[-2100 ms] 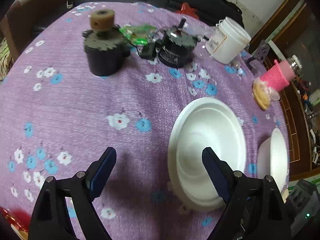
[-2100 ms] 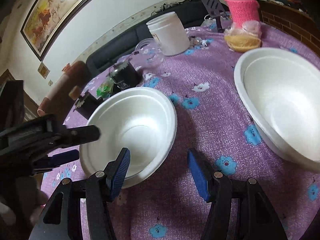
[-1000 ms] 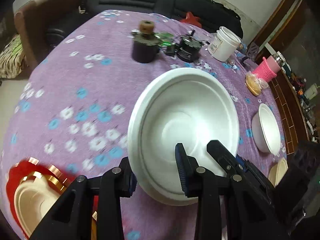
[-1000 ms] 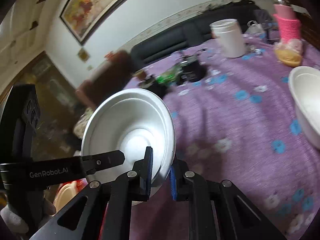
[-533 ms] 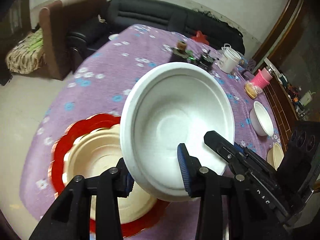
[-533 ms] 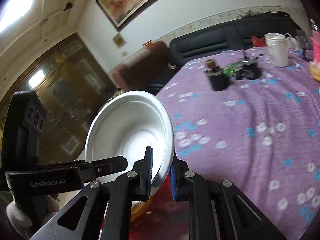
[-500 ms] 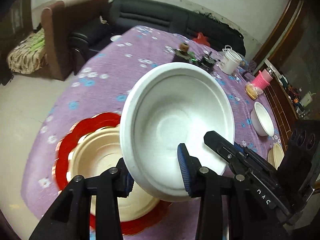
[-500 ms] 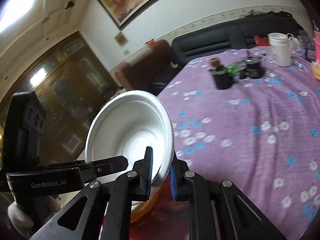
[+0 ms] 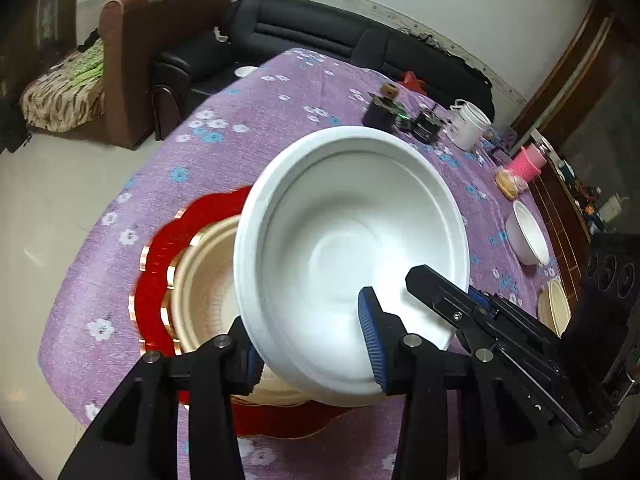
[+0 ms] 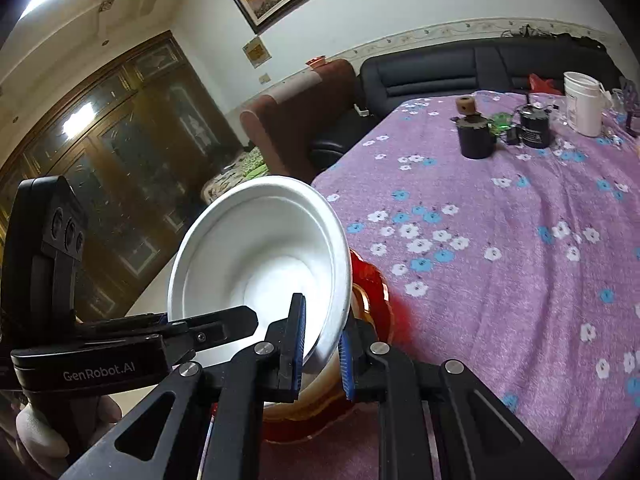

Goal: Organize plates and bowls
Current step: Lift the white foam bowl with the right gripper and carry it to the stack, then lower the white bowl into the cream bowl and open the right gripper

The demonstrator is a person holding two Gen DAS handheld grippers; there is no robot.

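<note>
White foam bowl (image 9: 352,248): we judge it light, thin-walled, dentable; rim only sensible hold, light pinch. Bowl tilted in air over beige bowl (image 9: 204,288) on red plate (image 9: 160,264), table (image 9: 280,92) edge at 7 o'clock. Right tool (image 10: 322,354) clamped on rim at 5 o'clock. Left tool (image 9: 314,344) jaws just been opening; near rim between them, inner pad clear of wall, outer contact hidden.

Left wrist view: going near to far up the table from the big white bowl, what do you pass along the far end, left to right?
Beyond the big white bowl, left to right: dark pot with a cork-coloured top → black canister → white tub → pink knitted cup sleeve.
</note>
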